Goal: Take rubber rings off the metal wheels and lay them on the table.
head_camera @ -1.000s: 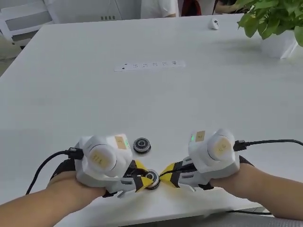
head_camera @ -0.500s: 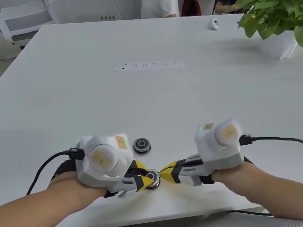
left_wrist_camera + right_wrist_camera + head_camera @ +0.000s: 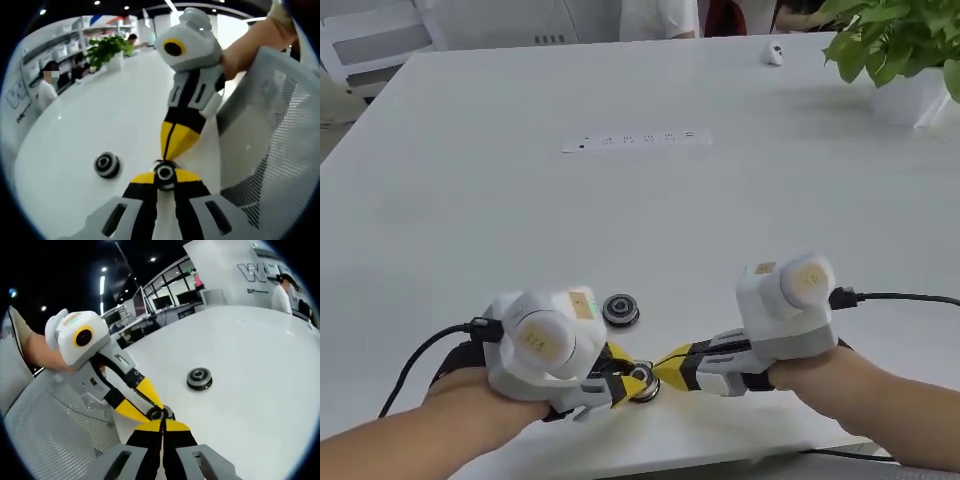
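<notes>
Close to the table edge, left gripper clamps one wheel; right gripper has jaws pressed together, tips touching that wheel. Second wheel lies near, ring on. Pot holds plant. Wall lettering: "W", rest unreadable.

My head view looks forward and down over the white table, from close above. The left gripper view faces the right gripper at close range; the right gripper view faces back at the left gripper. All share the held wheel and loose wheel.
</notes>
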The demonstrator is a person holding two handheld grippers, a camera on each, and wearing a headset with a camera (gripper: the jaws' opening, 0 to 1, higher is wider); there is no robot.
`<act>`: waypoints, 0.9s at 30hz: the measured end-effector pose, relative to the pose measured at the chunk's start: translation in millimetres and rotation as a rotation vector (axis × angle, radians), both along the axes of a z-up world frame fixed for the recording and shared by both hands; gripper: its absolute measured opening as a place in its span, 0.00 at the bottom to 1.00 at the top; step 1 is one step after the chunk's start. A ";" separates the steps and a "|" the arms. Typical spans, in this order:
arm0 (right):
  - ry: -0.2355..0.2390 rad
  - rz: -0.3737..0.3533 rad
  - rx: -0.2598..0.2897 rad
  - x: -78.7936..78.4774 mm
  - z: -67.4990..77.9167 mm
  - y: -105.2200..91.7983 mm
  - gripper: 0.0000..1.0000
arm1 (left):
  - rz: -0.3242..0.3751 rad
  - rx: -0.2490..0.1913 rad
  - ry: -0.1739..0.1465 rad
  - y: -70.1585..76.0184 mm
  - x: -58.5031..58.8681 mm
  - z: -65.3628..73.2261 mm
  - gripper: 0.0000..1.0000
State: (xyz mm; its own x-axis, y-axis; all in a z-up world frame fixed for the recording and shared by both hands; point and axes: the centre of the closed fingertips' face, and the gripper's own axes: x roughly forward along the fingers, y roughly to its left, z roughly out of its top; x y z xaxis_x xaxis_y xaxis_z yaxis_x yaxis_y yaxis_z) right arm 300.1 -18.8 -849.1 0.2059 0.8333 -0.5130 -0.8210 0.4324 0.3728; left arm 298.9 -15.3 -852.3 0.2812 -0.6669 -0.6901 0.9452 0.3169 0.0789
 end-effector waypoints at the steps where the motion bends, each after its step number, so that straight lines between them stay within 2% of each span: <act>1: -0.001 0.004 0.001 -0.7 0.1 0.8 0.00 | 0.001 0.000 0.000 0.0 0.0 0.0 0.12; 6: -0.004 0.012 0.005 -1.8 0.0 2.1 0.00 | 0.001 0.001 -0.002 0.0 0.1 0.0 0.12; 21: 0.028 0.013 0.038 -5.2 1.1 4.5 0.00 | -0.005 0.001 -0.004 -0.5 -0.5 0.0 0.11; 26: 0.030 0.044 0.056 -10.7 4.3 9.9 0.00 | -0.008 -0.001 -0.004 -1.4 -0.9 -0.1 0.11; 27: 0.038 0.034 0.084 -10.1 9.3 11.4 0.00 | -0.006 0.000 -0.002 -1.2 -1.3 -0.4 0.11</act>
